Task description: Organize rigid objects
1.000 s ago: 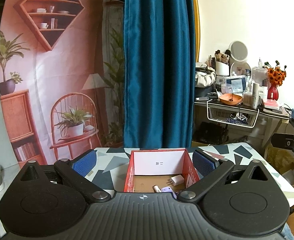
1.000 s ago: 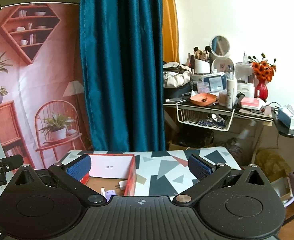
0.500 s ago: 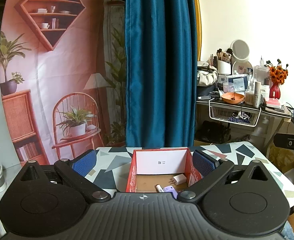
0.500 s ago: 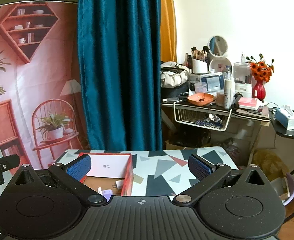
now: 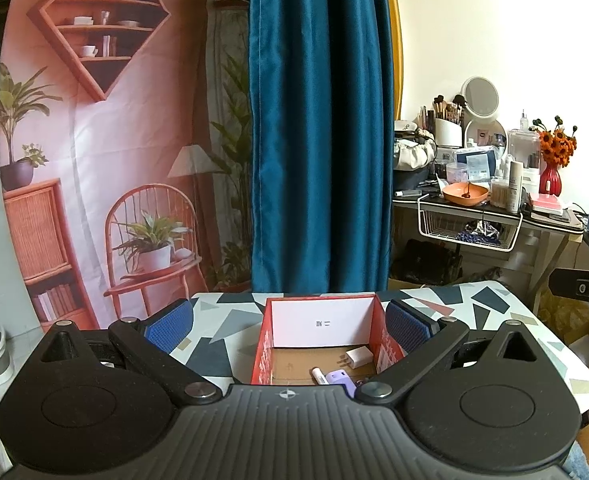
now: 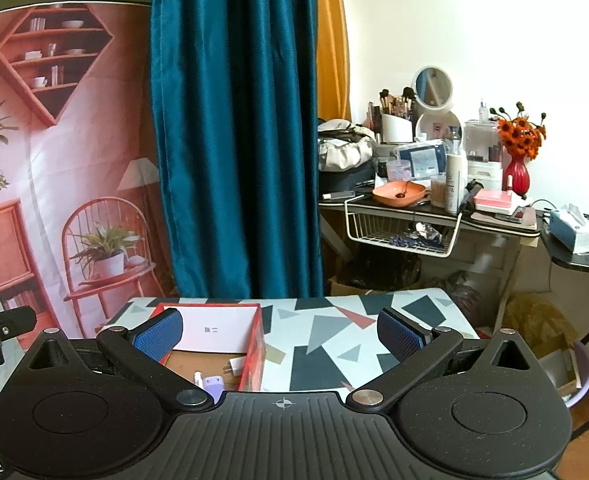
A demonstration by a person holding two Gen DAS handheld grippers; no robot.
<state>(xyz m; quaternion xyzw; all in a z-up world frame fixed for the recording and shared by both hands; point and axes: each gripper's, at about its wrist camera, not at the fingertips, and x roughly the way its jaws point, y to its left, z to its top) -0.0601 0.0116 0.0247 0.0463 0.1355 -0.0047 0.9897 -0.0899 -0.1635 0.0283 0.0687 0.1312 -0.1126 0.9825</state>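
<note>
A small table with a pale top printed in grey, black and red triangles (image 5: pixel 230 312) stands in front of a long teal curtain (image 5: pixel 318 120), with a pink printed backdrop of shelves, a wicker chair and potted plants (image 5: pixel 106 140) hanging to its left. On the table's left part sits an open red cardboard box with a white inner wall and brown floor (image 5: pixel 322 324). Inside it lie the small rigid objects — a white plug charger (image 5: pixel 359 357), a white tube with a dark tip (image 5: pixel 319 376) and a lilac plastic piece (image 5: pixel 339 378) just beside the tube.

The left gripper (image 5: pixel 289 322) hovers over the box with its blue-padded fingers (image 5: pixel 169 326) spread wide, holding nothing. The right gripper (image 6: pixel 280 334) is likewise wide open and empty above the patterned top, its left pad over the box's near corner.

To the right, well apart, a cluttered dark desk (image 6: pixel 498 220) against the white wall carries a round mirror (image 6: pixel 432 86), makeup brushes, an orange dish (image 6: pixel 399 192) and a red vase of orange flowers (image 6: pixel 517 174) — a white wire basket (image 6: pixel 402 232) hangs beneath it.
</note>
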